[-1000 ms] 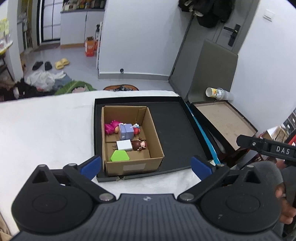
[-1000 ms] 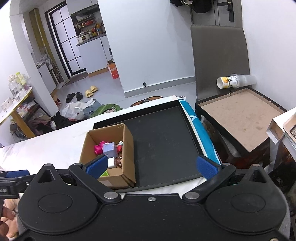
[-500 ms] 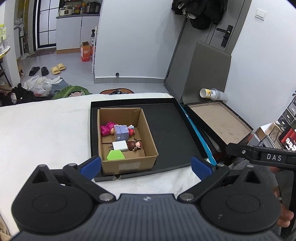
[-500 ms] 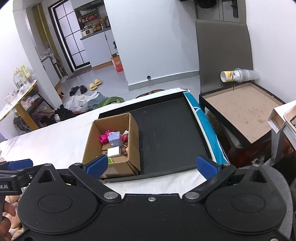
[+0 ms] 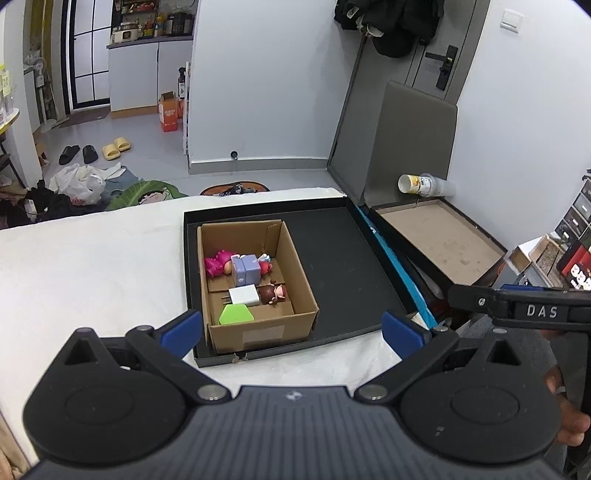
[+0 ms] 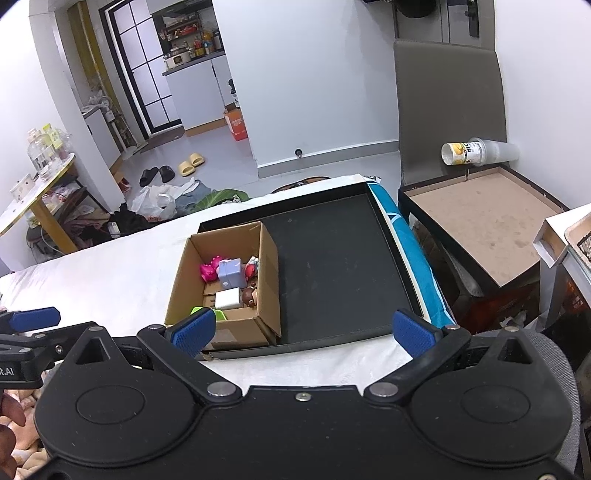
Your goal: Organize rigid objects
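Lived-in home. Kitchen counter with appliances (image 5: 147,29) behind a glass door; 2 pairs of slippers (image 5: 94,149) on floor. Coats (image 5: 388,22) hang by the entry door.

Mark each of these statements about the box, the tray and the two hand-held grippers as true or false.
1. The cardboard box stands in the black tray. True.
2. The green item lies on the white cloth. False: it lies inside the box.
3. The left hand-held gripper is open and empty. True.
4. The right hand-held gripper holds the white charger. False: it is open; the charger lies in the box.
5. The tray's right half is bare. True.
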Available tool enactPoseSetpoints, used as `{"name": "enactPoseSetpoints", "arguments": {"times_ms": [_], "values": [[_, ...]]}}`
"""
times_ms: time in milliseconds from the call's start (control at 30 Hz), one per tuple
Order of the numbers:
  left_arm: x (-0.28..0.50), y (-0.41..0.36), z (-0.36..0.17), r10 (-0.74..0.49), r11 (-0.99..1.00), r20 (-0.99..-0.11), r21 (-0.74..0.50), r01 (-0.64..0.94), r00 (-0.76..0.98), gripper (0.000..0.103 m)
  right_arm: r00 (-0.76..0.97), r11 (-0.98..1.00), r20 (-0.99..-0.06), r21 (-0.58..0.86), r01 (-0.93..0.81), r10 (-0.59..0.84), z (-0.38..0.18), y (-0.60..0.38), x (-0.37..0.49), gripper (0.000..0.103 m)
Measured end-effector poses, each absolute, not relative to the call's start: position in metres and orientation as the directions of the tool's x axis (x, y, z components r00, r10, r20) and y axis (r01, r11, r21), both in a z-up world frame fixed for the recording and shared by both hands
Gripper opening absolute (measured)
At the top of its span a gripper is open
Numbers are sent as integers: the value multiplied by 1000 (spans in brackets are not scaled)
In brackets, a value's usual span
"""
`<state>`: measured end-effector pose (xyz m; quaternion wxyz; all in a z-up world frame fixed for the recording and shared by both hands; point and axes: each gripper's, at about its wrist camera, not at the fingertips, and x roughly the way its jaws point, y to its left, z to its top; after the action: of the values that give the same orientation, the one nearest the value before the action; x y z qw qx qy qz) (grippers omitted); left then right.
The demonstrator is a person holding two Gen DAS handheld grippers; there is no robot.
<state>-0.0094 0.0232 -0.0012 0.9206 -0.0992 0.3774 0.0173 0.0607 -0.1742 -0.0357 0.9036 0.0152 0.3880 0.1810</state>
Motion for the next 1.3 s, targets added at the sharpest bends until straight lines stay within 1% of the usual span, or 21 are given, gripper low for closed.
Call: {"name": "enactPoseSetpoints", "arguments": {"times_ms": [1300], "values": [[-15,17,2,-26,983,-703,-147,-110,711,103,637,935,-693,170,-311,337,-32,-181,59,103]]}}
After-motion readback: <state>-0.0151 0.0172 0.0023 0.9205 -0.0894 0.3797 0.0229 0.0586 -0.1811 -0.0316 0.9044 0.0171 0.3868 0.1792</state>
